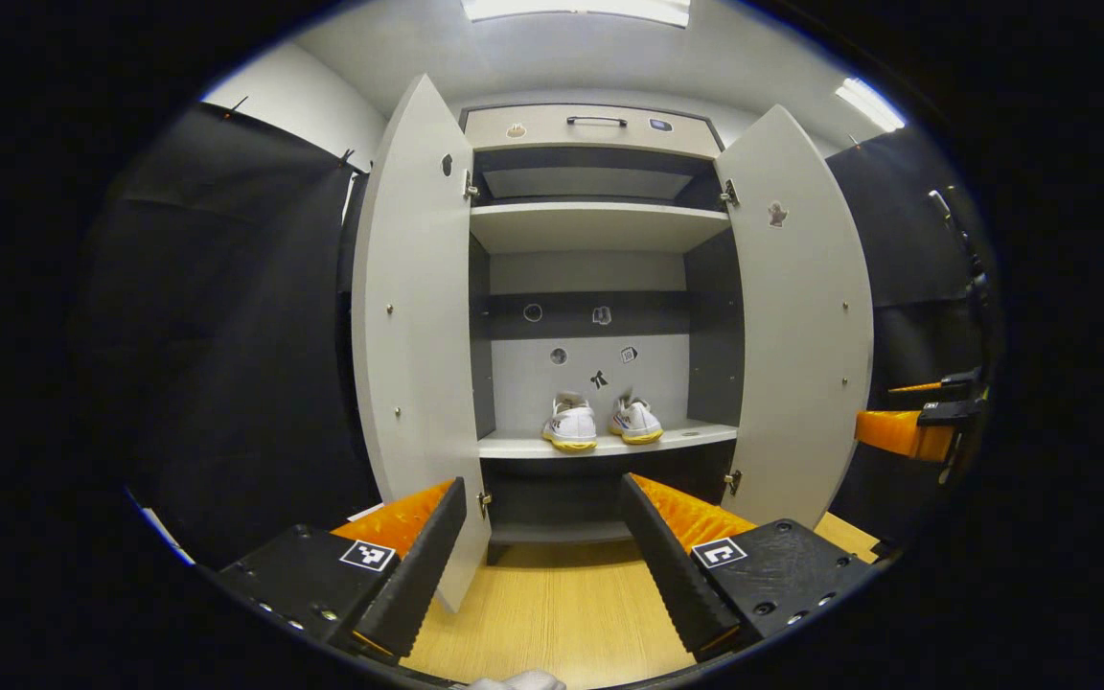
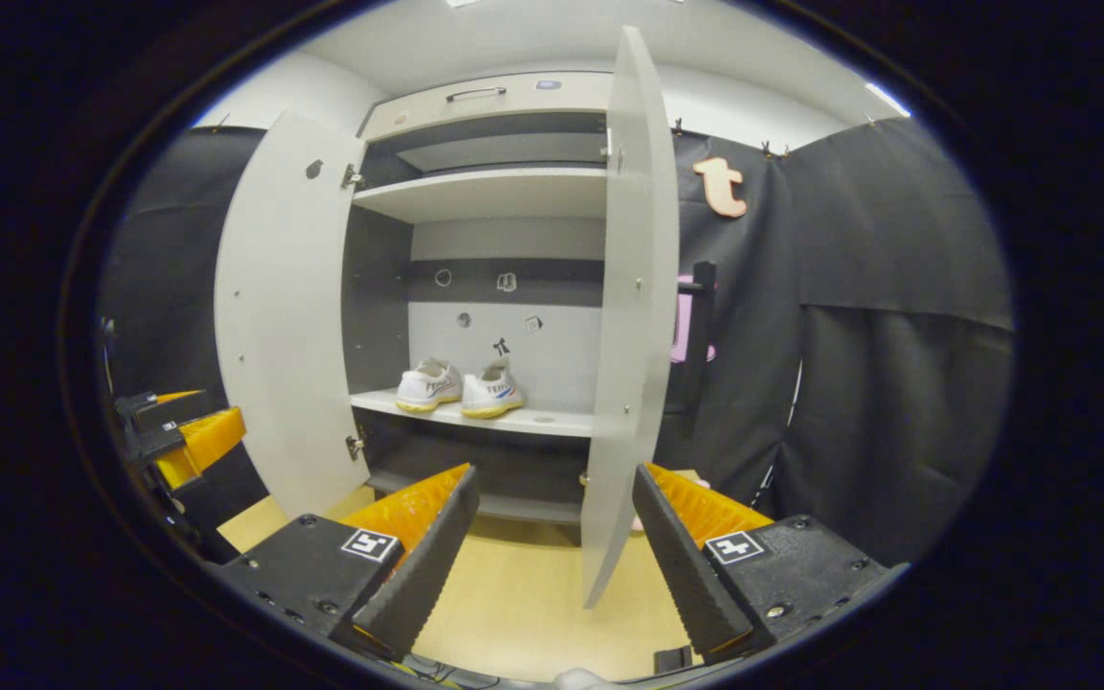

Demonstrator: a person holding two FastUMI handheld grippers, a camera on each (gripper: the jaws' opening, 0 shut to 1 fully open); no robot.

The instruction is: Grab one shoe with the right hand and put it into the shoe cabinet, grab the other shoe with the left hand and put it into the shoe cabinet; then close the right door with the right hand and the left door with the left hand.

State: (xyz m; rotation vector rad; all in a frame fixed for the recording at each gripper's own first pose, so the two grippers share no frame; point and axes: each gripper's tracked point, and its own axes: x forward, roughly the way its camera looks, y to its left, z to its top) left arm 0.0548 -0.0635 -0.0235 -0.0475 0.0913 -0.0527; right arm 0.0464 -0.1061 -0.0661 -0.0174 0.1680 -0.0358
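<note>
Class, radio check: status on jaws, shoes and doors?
Both grippers open, empty. Two white yellow-soled shoes on grey cabinet shelf. Left door, right door both open. Nothing blocking.

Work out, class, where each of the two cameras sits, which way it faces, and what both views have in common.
Left gripper view: rides on the left gripper, facing straight into the open cabinet; its own open fingers show below, the right gripper at the right edge.
Right gripper view: rides on the right gripper, facing the right door edge-on; its open fingers show below.
Shared: the two shoes on the shelf, both doors open.
</note>
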